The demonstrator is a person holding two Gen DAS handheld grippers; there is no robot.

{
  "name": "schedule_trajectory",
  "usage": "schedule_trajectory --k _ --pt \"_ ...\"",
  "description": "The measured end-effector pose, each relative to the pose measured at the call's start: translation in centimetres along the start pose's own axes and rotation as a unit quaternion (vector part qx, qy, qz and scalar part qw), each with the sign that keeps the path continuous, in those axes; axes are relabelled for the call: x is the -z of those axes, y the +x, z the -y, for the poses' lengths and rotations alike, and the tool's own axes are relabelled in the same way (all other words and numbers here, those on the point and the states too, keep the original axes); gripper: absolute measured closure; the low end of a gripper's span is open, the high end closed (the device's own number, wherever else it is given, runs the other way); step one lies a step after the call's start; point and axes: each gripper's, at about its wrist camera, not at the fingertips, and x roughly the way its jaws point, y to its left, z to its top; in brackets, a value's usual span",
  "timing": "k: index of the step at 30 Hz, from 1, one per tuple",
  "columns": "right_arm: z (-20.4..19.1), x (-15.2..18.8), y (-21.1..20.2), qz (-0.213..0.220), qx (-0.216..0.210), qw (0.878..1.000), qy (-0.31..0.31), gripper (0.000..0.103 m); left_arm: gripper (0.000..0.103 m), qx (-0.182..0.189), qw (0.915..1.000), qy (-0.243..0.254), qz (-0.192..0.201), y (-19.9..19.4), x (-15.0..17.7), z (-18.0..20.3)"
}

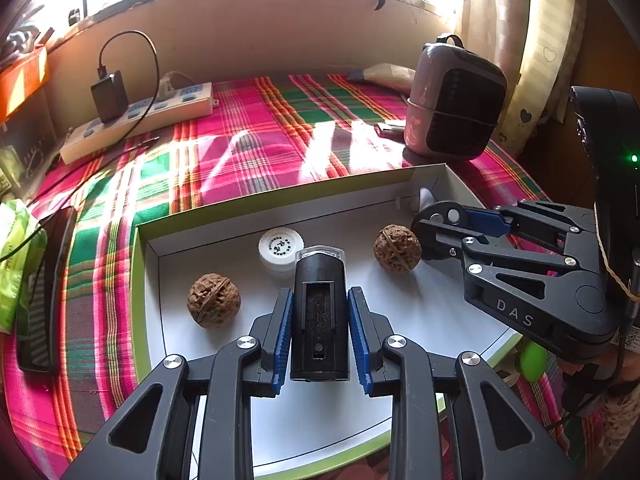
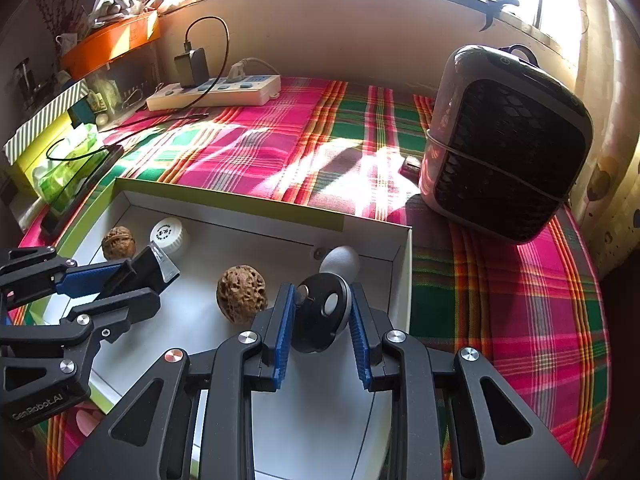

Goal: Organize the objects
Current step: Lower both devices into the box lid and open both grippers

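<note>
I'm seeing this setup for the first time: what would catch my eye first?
Two grippers over a shallow white box: the left gripper clamps a black device, the right gripper a round black key fob. Two walnuts and a white cap lie inside, on a pink plaid cloth.

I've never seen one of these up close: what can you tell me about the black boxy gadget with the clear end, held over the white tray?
The black boxy gadget looks like matte plastic, with a recessed slot down its face and a clear cap at the far end. The left gripper clamps it between blue ribbed pads, tilted down over the white tray, beside a brown walnut.
</note>
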Motion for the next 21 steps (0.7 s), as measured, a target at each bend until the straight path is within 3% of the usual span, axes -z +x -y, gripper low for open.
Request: schedule_trajectory --k 21 --pt "-0.1 0.1 0.0 0.007 -0.004 1.000 -0.002 0.075 0.078 -0.004 0.9998 -0.010 -0.014 1.2 0.1 -0.4"
